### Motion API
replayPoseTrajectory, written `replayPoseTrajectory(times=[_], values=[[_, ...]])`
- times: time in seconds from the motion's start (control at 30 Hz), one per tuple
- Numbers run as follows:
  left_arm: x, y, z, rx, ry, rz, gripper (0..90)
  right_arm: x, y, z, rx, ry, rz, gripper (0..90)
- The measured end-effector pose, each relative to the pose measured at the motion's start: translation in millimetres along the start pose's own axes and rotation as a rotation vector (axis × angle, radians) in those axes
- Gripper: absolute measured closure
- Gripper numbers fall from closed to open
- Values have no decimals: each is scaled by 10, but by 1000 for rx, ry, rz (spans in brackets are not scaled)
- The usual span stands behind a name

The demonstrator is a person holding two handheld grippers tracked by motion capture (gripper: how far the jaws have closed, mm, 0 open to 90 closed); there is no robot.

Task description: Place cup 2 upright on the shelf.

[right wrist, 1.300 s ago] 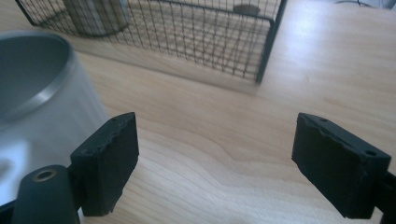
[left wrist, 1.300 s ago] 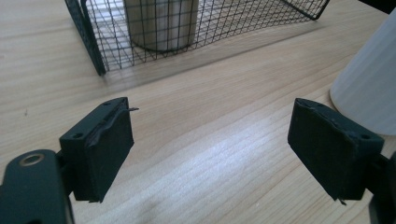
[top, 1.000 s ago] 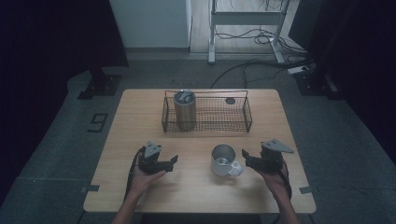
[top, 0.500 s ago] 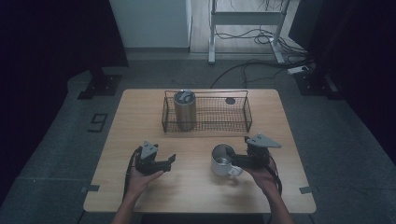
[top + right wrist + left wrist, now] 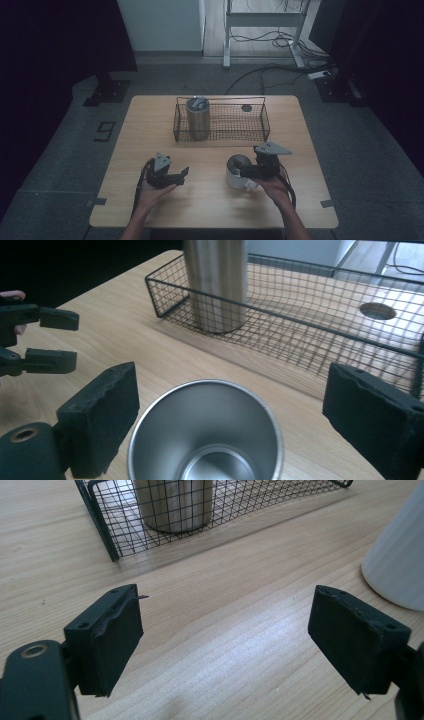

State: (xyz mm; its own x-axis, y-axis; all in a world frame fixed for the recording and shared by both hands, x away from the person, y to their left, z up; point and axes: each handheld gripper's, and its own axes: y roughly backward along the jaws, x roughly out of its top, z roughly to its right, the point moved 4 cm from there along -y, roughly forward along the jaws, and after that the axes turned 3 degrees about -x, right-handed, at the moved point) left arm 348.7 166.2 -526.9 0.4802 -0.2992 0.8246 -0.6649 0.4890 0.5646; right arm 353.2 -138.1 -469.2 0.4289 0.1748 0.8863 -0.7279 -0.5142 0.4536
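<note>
We see our right tool [image 5: 248, 172] over the white ribbed cup with a steel lining [image 5: 237, 171], which stands on the pale wooden bench [image 5: 150, 125] just in front of the black wire basket [image 5: 221, 120], toward that basket's right half. In the right gripper view the cup's open steel mouth [image 5: 206, 432] sits between our two black pads [image 5: 100, 415], which stand apart from its rim on both sides; this tool's jaws have just been opening and grip nothing. Our left tool [image 5: 176, 176] rests in front of the basket's left end, well apart from the cup, jaws released with bare bench between the pads [image 5: 107, 630]. Inside the basket's left end a tall brushed steel tumbler [image 5: 198, 117] stands upright. A dark round hole [image 5: 246, 108] shows in the bench behind the basket's right part.
</note>
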Motion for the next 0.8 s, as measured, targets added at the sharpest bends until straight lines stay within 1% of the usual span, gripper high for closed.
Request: replayPoseTrajectory(times=[0.13, 0.23, 0.5, 0.57, 0.6, 0.63, 0.8], values=[[-4, 15, 4, 2, 1, 1, 143, -46, -81, -65, 13, 14, -28, 53], [-10, 31, 0, 6, 0, 2, 143, -86, -133, -85, 12, 23, -48, 39], [-30, 35, -18, 4, 11, -1, 144, -145, -218, -130, 2, 39, -78, 10], [-35, 29, -19, 3, 11, -3, 143, -168, -249, -142, -10, 54, -93, 2], [-37, 27, -18, 3, 11, -3, 143, -171, -252, -145, -24, 65, -96, 0], [-38, 26, -16, 2, 11, -4, 143, -171, -252, -145, -27, 68, -95, 0], [-41, 25, -8, 1, 7, -6, 143, -181, -250, -132, -22, 66, -104, 0]])
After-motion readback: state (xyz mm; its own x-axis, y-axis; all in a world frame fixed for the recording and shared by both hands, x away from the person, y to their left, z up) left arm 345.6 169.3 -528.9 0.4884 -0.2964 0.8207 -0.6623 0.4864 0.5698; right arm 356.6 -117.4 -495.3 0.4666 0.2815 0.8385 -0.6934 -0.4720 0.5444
